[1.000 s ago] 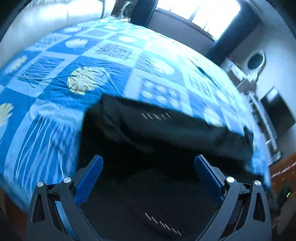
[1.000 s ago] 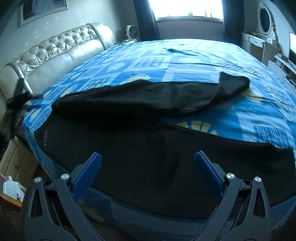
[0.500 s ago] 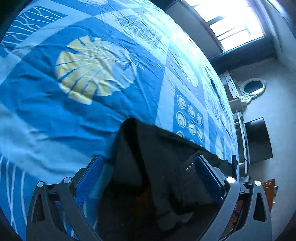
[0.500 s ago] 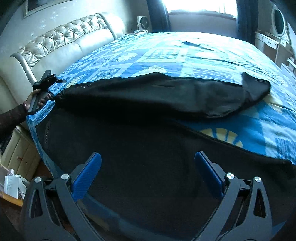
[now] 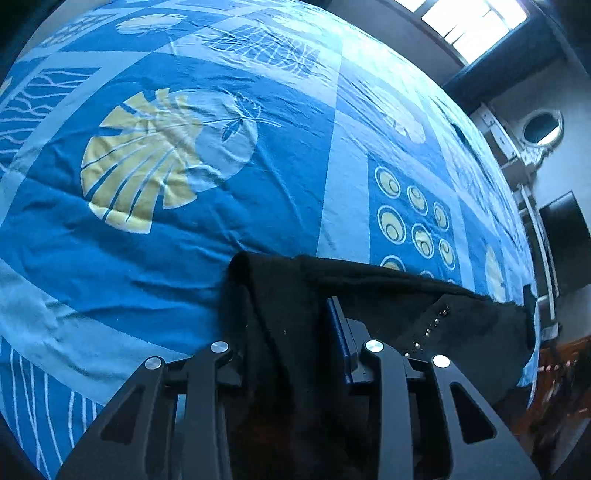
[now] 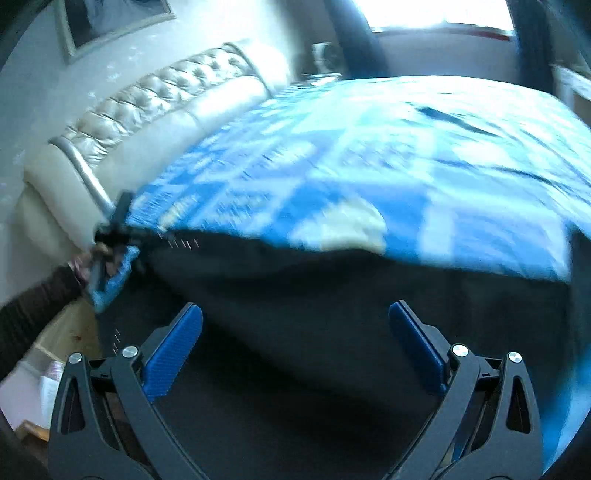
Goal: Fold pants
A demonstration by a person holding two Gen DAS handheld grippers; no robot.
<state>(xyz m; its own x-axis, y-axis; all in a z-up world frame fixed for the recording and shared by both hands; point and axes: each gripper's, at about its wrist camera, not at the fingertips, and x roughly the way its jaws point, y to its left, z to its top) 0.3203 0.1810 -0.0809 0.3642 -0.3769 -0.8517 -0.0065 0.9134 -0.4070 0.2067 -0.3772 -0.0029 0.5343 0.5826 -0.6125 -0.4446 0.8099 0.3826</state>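
Black pants (image 6: 314, 295) lie spread across the near side of the bed. In the left wrist view my left gripper (image 5: 291, 325) is shut on a bunched corner of the pants (image 5: 280, 295) at the waist end; a row of small studs (image 5: 428, 328) shows on the cloth beside it. The left gripper also shows in the right wrist view (image 6: 114, 236), at the pants' left end, held by a hand. My right gripper (image 6: 295, 332) is open and empty above the middle of the pants; this view is blurred.
The bed has a blue patterned cover (image 5: 258, 166) with a yellow leaf print (image 5: 147, 155). A tufted cream headboard (image 6: 147, 110) stands at the left. A window (image 6: 436, 14) is at the far side. A dresser with an oval mirror (image 5: 541, 127) stands at the right.
My left gripper has closed on the waist corner of the pants. My right gripper has moved in over the pants; its view is now blurred with motion.
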